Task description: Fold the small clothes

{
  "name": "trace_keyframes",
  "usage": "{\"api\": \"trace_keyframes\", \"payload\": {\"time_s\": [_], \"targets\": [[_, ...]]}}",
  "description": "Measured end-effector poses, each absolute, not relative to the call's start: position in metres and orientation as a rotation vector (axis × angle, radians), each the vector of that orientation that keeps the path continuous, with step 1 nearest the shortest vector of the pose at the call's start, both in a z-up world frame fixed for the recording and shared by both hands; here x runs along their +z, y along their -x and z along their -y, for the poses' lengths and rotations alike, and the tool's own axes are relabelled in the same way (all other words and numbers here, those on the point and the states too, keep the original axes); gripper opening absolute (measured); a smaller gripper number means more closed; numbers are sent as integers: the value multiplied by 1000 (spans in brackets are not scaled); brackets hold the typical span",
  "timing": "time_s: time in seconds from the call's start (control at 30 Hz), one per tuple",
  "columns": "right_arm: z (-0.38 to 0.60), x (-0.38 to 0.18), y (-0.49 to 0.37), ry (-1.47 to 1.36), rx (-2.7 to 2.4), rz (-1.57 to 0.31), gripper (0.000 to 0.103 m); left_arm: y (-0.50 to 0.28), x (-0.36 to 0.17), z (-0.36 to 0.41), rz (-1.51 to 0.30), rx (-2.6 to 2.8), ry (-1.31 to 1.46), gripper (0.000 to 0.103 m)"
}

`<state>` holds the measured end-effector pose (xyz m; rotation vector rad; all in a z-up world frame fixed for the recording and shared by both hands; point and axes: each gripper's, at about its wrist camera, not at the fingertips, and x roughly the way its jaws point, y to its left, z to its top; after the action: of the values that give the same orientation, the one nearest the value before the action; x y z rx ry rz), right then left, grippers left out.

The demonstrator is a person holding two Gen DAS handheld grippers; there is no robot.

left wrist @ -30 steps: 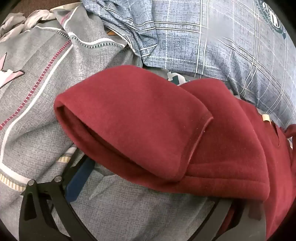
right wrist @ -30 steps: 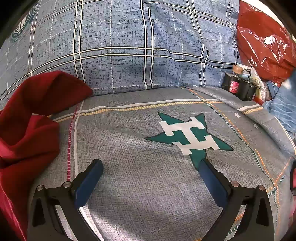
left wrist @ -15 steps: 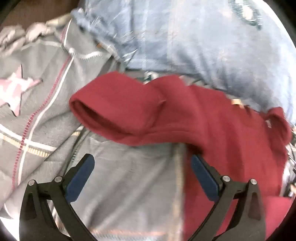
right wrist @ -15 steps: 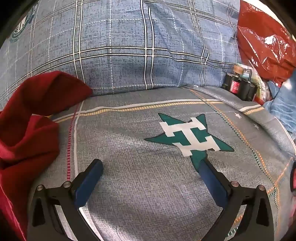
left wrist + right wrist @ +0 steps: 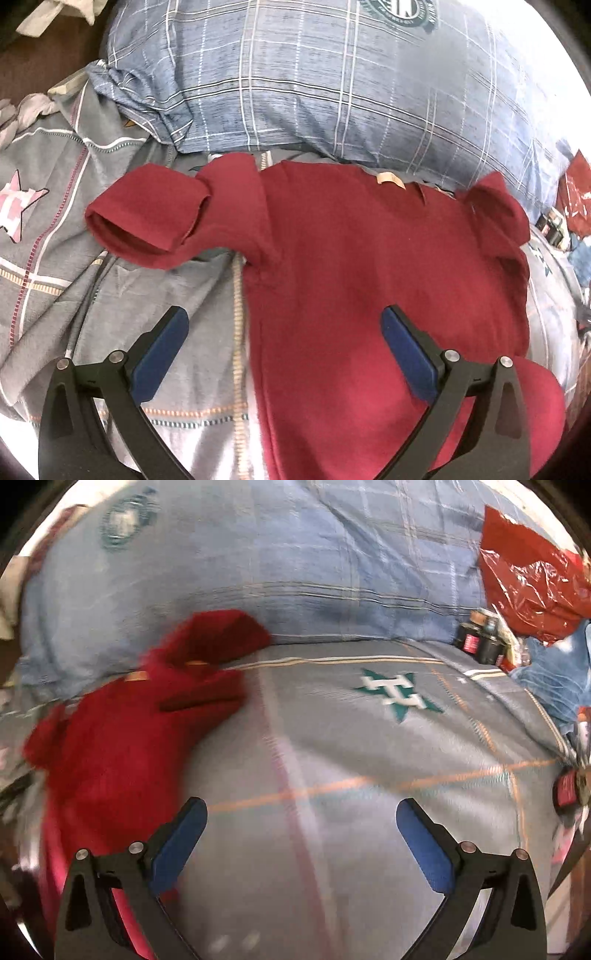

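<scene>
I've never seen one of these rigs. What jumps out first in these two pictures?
The dark red top lies spread on the grey bedspread, its near sleeve doubled back on itself. Behind it bulges a blue plaid pillow. In the right view, a green star is printed on the bedspread, with a shiny red bag at the far right.

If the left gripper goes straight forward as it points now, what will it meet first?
Probably the red shirt: the open left gripper points over the shirt's left edge and the grey bedcover. Further on lies the blue plaid pillow. Depth is unclear.
</scene>
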<state>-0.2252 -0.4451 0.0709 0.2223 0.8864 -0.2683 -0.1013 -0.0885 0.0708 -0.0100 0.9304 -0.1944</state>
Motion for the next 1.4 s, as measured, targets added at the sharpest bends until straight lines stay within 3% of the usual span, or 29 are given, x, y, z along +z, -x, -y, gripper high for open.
{"api": "trace_keyframes", "payload": {"time_s": [0.7,1.1,1.4], "targets": [[271,177,232,-180,232,-725,103,104,79,90,-903,-161,3,103],[250,99,159,-195,101,-753,101,92,73,87,-900,-134,7,103],[252,75,117,-108,-26,-767,101,74,68,85,-903,-124,24,103]]}}
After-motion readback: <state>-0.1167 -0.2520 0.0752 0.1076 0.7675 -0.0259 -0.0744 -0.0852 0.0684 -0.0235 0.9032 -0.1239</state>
